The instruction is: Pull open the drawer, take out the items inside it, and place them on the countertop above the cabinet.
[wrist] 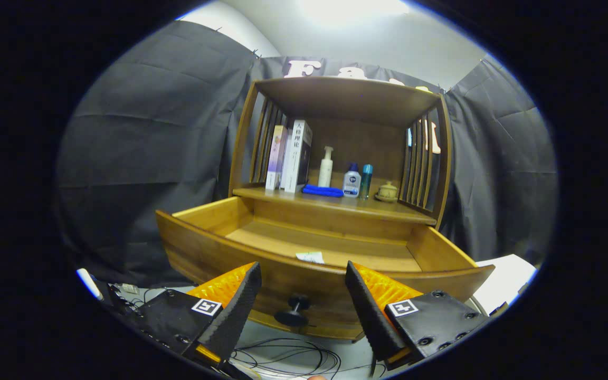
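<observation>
Now tongs [303,277] released, drawer [304,264] pulled out w/ paper slip [310,257]; book [297,155] title unreadable

The tall white-and-black book [298,154] standing at the left end of the wooden cabinet's countertop [335,203] bears Chinese characters on its spine, too small to read reliably, and no other label is legible.

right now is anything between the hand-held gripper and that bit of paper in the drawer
The open hand-held gripper sits outside the drawer front, either side of its knob. That front panel stands between the fingers and the white paper, so reaching it means coming over the rim.
</observation>
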A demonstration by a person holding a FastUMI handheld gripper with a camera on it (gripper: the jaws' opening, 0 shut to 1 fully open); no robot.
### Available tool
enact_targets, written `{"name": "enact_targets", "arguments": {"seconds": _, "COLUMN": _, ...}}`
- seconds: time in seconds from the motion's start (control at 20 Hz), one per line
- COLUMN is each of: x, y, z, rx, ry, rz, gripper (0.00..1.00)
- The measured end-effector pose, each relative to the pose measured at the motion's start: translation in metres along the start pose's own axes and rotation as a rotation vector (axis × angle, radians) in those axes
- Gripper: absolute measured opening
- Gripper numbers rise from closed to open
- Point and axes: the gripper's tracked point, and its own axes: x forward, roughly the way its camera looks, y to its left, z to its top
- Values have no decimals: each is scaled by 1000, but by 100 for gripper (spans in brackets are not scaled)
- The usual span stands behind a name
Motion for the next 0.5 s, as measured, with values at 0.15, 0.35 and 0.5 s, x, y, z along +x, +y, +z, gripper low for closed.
{"name": "enact_targets", "arguments": {"seconds": 0.15, "x": 6, "y": -10, "z": 32, "rx": 1, "ry": -25, "rz": 14, "gripper": 98}}
{"name": "enact_targets", "arguments": {"seconds": 0.35, "x": 24, "y": -19, "z": 58, "rx": 20, "ry": -5, "rz": 56, "gripper": 98}}
{"name": "enact_targets", "arguments": {"seconds": 0.5, "x": 41, "y": -22, "z": 74, "rx": 23, "ry": 29, "rz": 115, "gripper": 98}}
